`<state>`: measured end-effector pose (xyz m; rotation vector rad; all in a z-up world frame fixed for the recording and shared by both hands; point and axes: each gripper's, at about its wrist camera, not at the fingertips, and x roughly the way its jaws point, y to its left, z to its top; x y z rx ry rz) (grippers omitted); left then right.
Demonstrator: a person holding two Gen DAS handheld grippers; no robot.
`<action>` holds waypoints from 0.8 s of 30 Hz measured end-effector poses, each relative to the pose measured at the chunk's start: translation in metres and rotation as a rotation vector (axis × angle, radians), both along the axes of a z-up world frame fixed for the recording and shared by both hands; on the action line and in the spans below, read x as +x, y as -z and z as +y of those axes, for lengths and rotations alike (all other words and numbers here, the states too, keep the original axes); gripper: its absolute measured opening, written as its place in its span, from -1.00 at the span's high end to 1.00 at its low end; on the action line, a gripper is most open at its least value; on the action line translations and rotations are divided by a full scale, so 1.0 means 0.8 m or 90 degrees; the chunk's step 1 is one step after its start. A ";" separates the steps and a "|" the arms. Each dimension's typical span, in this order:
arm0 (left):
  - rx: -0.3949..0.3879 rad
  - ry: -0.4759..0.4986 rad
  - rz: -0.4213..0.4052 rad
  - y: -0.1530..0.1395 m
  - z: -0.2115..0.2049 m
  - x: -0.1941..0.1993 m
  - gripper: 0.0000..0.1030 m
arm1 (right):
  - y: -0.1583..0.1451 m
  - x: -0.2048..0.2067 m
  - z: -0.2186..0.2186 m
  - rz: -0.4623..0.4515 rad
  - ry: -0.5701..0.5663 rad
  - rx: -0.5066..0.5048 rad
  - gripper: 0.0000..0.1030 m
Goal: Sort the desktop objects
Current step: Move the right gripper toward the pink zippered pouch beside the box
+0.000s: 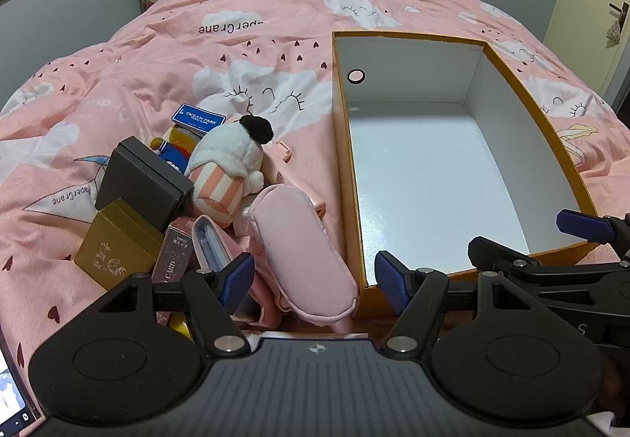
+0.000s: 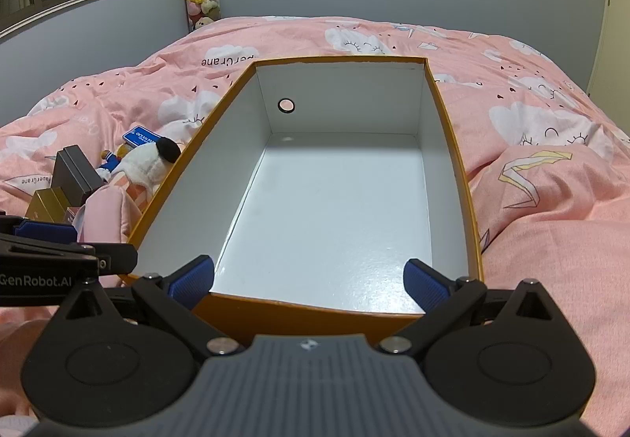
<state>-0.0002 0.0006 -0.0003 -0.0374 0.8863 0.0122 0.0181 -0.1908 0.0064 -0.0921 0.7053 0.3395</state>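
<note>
I'm seeing a soft pink pouch (image 1: 305, 252) lying at centre frame, between my left claw's (image 1: 313, 279) spread fingers. My right claw (image 2: 309, 281) is gaping, empty, over the orange box (image 2: 303, 313).

Much of the pile is buried, and both views cut off at the edges

In the left wrist view the pink pouch (image 1: 303, 252) covers the things beneath it; the pink card box (image 1: 175, 260) shows only a strip with print too small to read, and the gold box (image 1: 118, 244) has its foot behind the left tool (image 1: 315, 275). A screen (image 1: 12, 393) is clipped at the lower left corner.
</note>
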 end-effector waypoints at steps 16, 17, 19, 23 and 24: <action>0.000 -0.002 0.002 0.001 0.001 -0.003 -0.54 | 0.003 -0.001 -0.001 0.003 -0.005 -0.005 -0.98; 0.002 -0.002 0.001 0.001 0.001 -0.003 -0.54 | 0.003 -0.001 0.000 0.004 -0.006 -0.007 -0.98; 0.004 -0.003 -0.001 0.002 0.002 -0.001 -0.53 | 0.000 -0.001 0.001 0.003 -0.010 -0.009 -0.98; -0.006 0.001 -0.020 -0.004 0.005 -0.004 -0.52 | -0.008 -0.002 0.001 -0.007 -0.025 -0.003 -0.98; -0.013 -0.001 -0.031 -0.008 0.008 -0.006 -0.52 | -0.012 -0.002 0.001 -0.015 -0.031 -0.003 -0.98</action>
